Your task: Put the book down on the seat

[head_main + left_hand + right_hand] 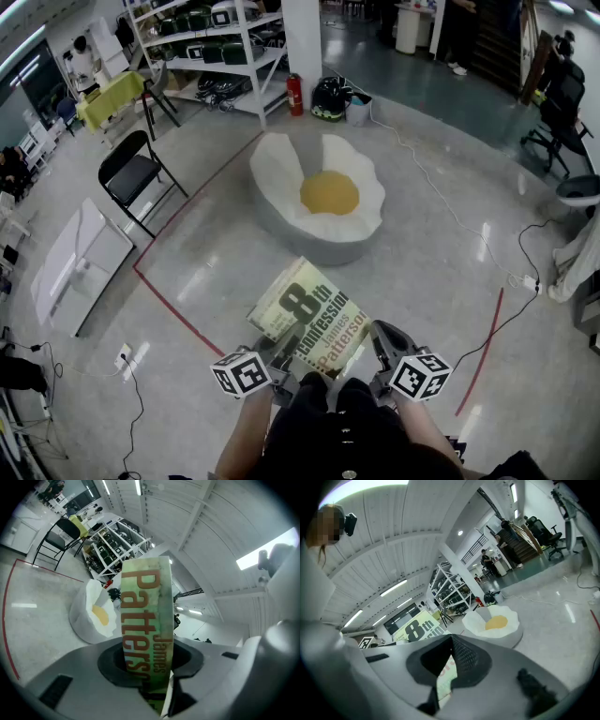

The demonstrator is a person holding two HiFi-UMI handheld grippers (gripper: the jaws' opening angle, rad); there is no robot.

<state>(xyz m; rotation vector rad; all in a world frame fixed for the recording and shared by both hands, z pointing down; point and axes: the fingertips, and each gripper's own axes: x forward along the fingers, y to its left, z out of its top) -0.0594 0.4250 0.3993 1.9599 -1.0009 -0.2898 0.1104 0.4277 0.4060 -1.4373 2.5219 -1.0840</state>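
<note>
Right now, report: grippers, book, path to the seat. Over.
Left gripper and right gripper both shut on the book, held above the floor. Egg-shaped seat ahead, book not yet on it. Only bare floor between.

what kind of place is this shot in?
Likely a lab or workshop hall, not a home: metal shelves stacked with gear, a red tape line marking the concrete floor, and cables trailing across it.
</note>
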